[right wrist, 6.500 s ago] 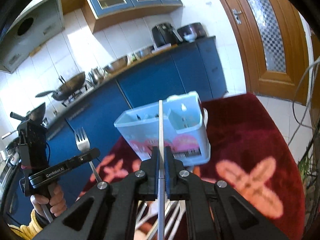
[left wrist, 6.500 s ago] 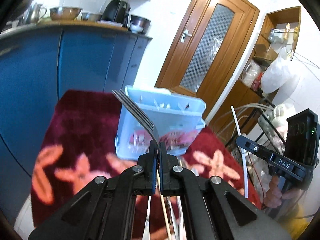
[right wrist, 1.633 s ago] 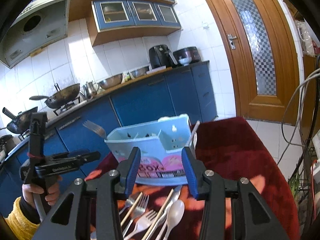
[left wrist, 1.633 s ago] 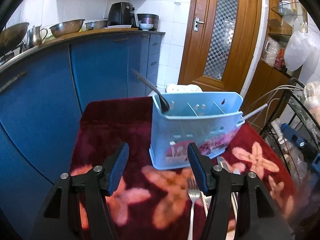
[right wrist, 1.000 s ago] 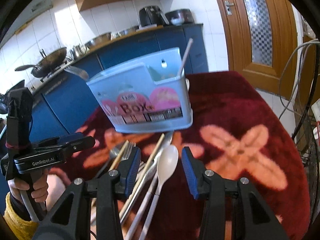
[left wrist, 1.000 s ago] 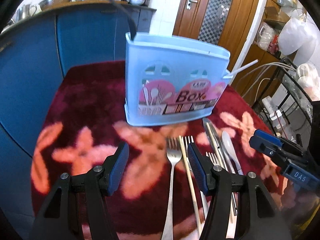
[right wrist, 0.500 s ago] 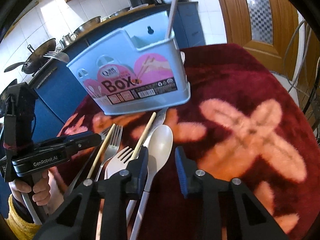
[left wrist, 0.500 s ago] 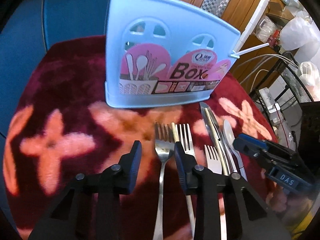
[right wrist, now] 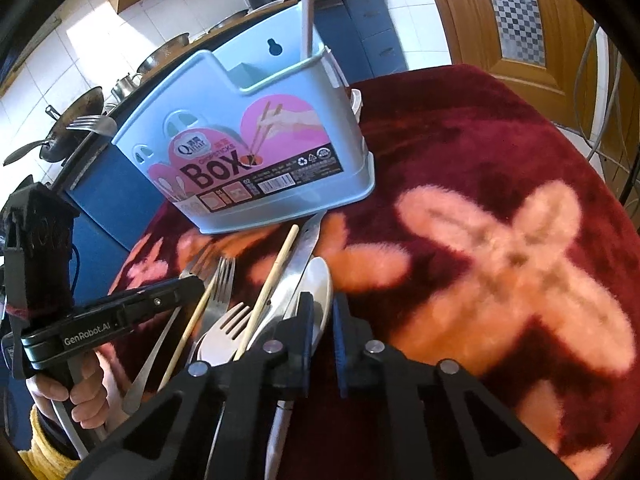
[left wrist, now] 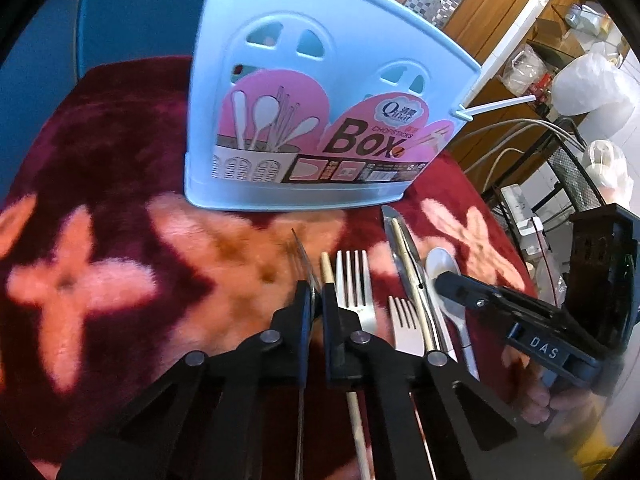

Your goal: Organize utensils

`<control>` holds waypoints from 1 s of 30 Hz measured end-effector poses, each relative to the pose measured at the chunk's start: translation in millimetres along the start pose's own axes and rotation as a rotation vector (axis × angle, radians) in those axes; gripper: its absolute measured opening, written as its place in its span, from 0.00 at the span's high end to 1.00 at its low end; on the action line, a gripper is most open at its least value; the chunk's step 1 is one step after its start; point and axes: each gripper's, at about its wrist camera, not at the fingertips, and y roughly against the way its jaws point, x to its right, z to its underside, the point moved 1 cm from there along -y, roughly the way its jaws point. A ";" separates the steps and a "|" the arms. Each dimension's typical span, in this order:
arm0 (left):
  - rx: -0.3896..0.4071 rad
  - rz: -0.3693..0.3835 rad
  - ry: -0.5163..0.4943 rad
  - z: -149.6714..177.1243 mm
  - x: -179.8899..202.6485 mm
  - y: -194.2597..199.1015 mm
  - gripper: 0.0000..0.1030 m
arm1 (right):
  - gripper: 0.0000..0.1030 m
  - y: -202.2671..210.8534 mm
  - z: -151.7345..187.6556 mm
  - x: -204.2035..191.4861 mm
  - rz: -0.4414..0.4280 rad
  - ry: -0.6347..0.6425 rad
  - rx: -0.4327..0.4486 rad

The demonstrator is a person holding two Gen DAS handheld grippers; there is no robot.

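Observation:
A light blue utensil box (left wrist: pixel 320 60) (right wrist: pixel 240 120) stands on the red rug, with a fork (right wrist: pixel 92 124) and a chopstick (right wrist: pixel 306 8) sticking out of it. In front of it lie forks (left wrist: pixel 352 280), chopsticks (left wrist: pixel 326 270), a knife (left wrist: pixel 394 236) and a white spoon (left wrist: pixel 442 266). My left gripper (left wrist: pixel 316 296) (right wrist: pixel 196 284) is closing tight on a steel fork (left wrist: pixel 303 252) that is tipped on its edge. My right gripper (right wrist: pixel 320 312) (left wrist: pixel 440 280) is closing on the white spoon (right wrist: pixel 318 280) at its neck.
The red rug (right wrist: pixel 500 248) with pink flowers has bare room to the right. Blue cabinets (left wrist: pixel 132 12) stand behind the box, a wooden door (right wrist: pixel 512 12) at the back. A wire rack (left wrist: pixel 576 176) and cables sit off the right edge. A person's hand (right wrist: pixel 84 392) holds the left gripper.
Both grippers came down from open in front of the box onto the loose utensils. The left jaws shut on a fork, which tipped onto its edge. The right jaws narrowed around the white spoon.

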 end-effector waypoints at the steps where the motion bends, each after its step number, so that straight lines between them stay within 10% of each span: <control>1: 0.008 -0.014 0.005 1.6 -1.7 3.9 0.99 | 0.91 1.9 0.3 0.0 0.005 0.004 0.002; 21: -0.118 -0.018 0.070 -13.6 -16.5 -13.7 0.98 | 0.88 -11.3 -16.5 -3.4 0.033 0.100 -0.164; 30: -0.017 0.021 0.044 -4.4 -7.9 17.5 1.00 | 0.94 16.2 -11.8 -2.9 -0.026 0.072 -0.071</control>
